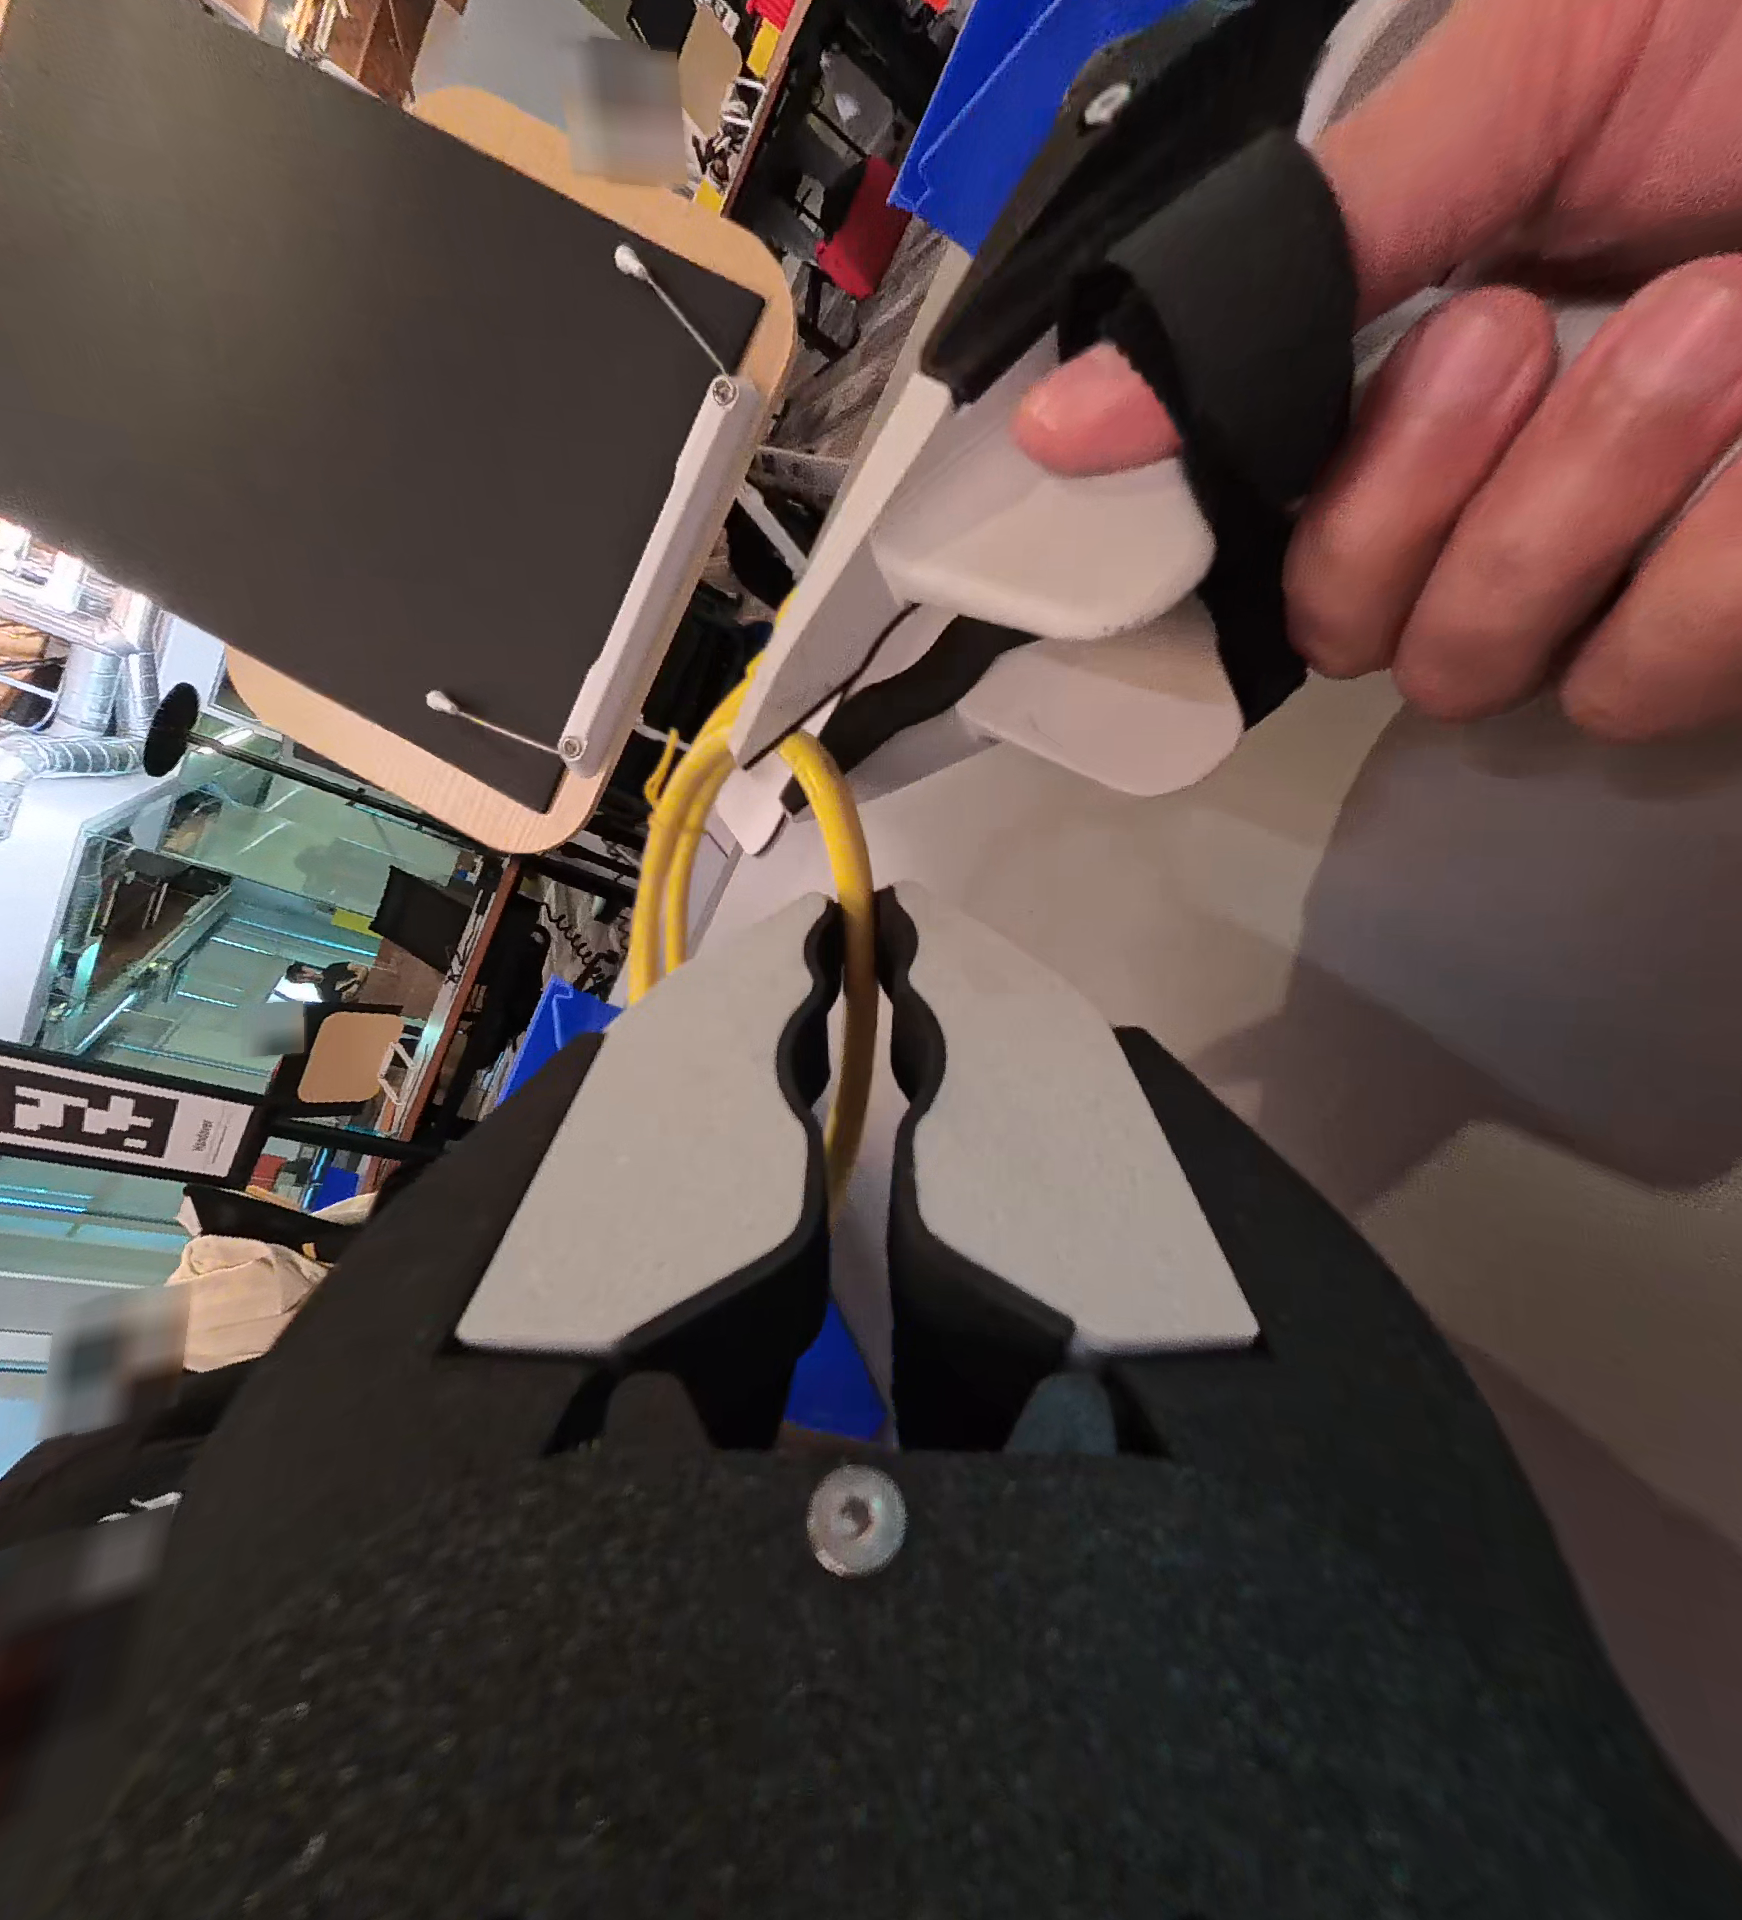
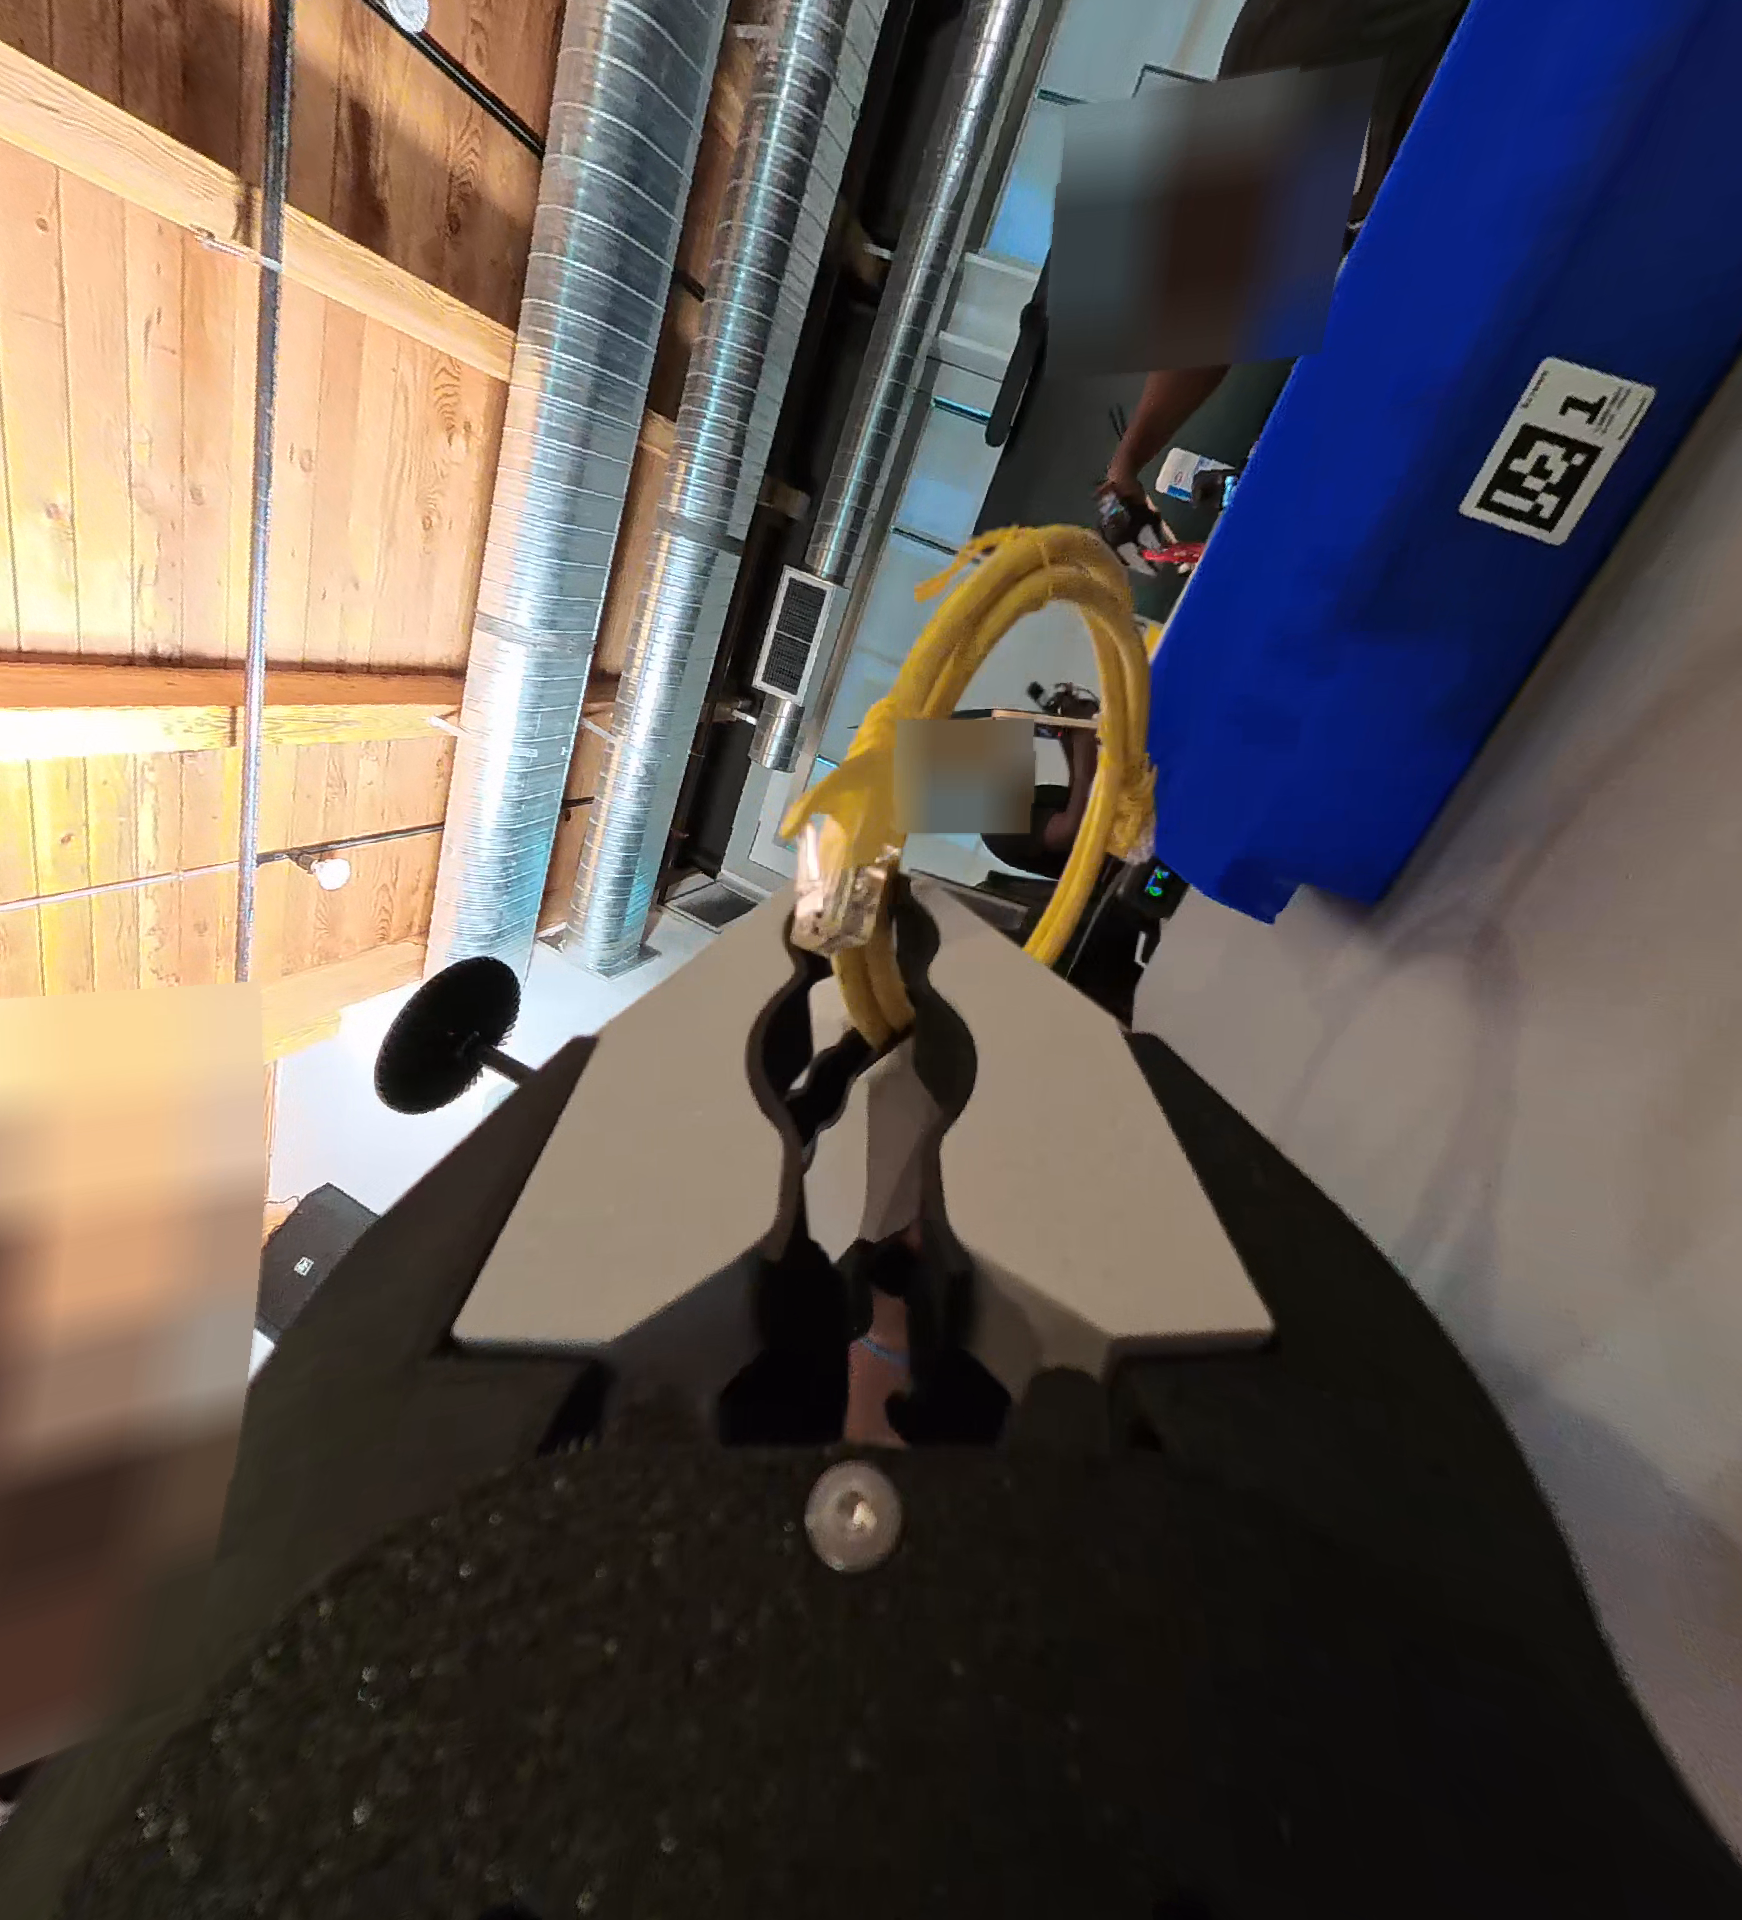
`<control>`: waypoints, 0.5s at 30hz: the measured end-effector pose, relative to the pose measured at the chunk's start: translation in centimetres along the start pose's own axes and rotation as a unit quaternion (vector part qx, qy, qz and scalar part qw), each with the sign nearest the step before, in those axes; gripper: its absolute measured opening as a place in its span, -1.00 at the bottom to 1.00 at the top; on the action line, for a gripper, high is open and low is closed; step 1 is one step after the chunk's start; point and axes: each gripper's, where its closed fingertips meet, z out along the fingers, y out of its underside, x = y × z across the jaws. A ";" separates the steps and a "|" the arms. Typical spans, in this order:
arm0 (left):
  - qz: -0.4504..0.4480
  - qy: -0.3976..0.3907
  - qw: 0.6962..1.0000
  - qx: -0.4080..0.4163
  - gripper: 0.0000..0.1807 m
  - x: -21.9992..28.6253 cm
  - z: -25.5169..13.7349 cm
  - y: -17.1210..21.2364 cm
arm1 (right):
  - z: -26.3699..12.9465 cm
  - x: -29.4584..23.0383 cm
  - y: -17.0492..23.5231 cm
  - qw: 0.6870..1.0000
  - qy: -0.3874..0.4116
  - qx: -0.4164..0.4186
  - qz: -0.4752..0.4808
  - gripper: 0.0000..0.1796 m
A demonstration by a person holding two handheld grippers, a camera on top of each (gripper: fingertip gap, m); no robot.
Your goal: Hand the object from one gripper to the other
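Cable is the thing to watch: a yellow coiled network cable, and both of your grippers have hold of it at once.

In the left wrist view, your left gripper has its grey fingers drawn narrow, with one strand of the coil running up between the black wavy pads. The loop rises toward 12 o'clock, where your right gripper comes in from 2 o'clock and bites the top of the coil with its white fingers. Your hand wraps that gripper's handle at 2 o'clock, with a black strap over one fingertip. At 10 o'clock sits a dark board with a pale wooden edge, and blue bins lie past 12 o'clock.

In the right wrist view, your right gripper is closed narrow on the cable: two yellow strands sit pinched near the tips, and a clear plug pokes out just left of them. The rest of the coil arcs up toward 1 o'clock, tied with yellow wraps. Between the fingers, lower down, you see part of the other gripper, grey and black. A blue bin with a white tag fills 2 o'clock. Silver ducts run at 11 o'clock beside wooden planks.
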 end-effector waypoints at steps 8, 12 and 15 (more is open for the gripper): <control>-0.125 0.069 0.990 -0.007 -0.82 1.4 -0.6 0.3 | -1.1 -0.7 -0.6 0.995 0.050 -0.018 -0.086 -0.88; -0.333 0.153 0.930 0.030 -0.69 1.1 -2.9 0.6 | -3.8 -0.8 -0.7 0.969 0.123 -0.079 -0.199 -0.88; -0.454 0.179 0.872 0.049 -0.57 0.6 -4.0 3.0 | -5.0 -3.6 1.2 0.945 0.098 -0.150 -0.274 -0.88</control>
